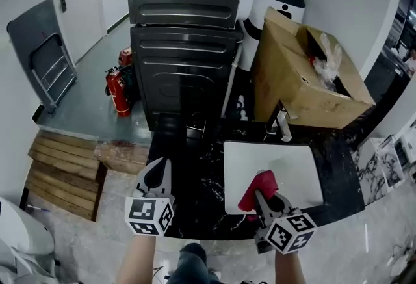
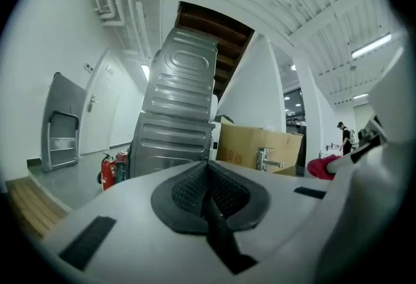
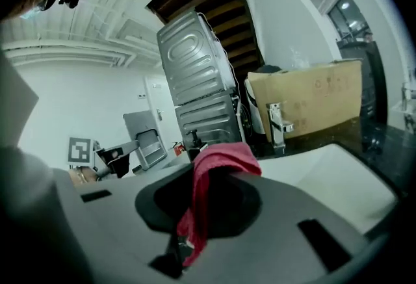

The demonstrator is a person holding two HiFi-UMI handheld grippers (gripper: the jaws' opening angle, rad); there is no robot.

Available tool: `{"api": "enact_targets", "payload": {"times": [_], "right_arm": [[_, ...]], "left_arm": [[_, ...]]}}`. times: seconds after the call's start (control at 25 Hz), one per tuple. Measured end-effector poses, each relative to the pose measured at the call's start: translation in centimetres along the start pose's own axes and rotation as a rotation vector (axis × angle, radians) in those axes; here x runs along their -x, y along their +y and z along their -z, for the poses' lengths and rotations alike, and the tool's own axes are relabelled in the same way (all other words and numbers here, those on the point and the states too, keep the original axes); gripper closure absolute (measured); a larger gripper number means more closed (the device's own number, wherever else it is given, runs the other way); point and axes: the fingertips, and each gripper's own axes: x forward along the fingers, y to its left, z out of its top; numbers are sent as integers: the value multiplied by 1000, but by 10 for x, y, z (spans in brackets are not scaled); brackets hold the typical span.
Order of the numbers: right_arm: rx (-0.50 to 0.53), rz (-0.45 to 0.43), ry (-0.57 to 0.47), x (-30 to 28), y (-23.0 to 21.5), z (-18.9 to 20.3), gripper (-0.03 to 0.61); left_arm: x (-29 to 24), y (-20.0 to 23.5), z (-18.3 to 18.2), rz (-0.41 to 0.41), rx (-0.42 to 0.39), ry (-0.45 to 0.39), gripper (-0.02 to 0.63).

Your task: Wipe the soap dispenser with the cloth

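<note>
Both jaws clenched: left gripper (image 2: 208,175) empty, right gripper (image 3: 194,208) on red cloth (image 3: 220,158).

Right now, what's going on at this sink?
A person holds a gripper in each hand at a black counter. The right gripper is shut on a red cloth above the white sink. The left gripper is shut and empty. The soap dispenser stands at the counter's back, with neither gripper on it.

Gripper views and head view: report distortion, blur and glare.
Left gripper view: strong fisheye, black corners, ceiling light strip glaring. Right gripper view: same bending, red cloth soft up close. Head view: evenly lit, black counter glossy with reflections.
</note>
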Motion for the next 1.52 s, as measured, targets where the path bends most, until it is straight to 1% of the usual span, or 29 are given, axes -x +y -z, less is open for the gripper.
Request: {"api": "enact_targets", "payload": {"times": [0.2, 0.28, 0.44, 0.6, 0.68, 0.84, 0.96, 1.04, 1.2, 1.28, 1.52], "right_arm": [[78, -41, -58, 32, 25, -9, 529], [114, -39, -81, 45, 31, -15, 531], [217, 7, -134, 73, 39, -30, 531], [342, 83, -181, 101, 42, -45, 531], [379, 115, -192, 114, 42, -49, 531], [380, 149, -224, 135, 40, -54, 532], [370, 152, -246, 144, 41, -56, 532], [369, 152, -256, 149, 43, -57, 532], [398, 168, -267, 161, 42, -60, 532], [413, 182, -271, 166, 40, -62, 532], [406, 214, -295, 184, 29, -68, 532]], "left_arm": [[55, -17, -20, -28, -34, -43, 600], [73, -23, -32, -37, -43, -68, 600], [104, -36, -48, -49, -63, -109, 600], [128, -47, -56, -68, -68, -142, 600], [137, -52, -58, -77, -68, -155, 600], [148, -63, -63, -70, -45, -183, 600], [153, -71, -73, -68, -51, -215, 600], [155, -79, -80, -61, -82, -229, 600], [155, -98, -86, -40, -204, -226, 600], [155, -103, -88, -32, -233, -227, 600], [160, -104, -93, -43, -207, -247, 600]]}}
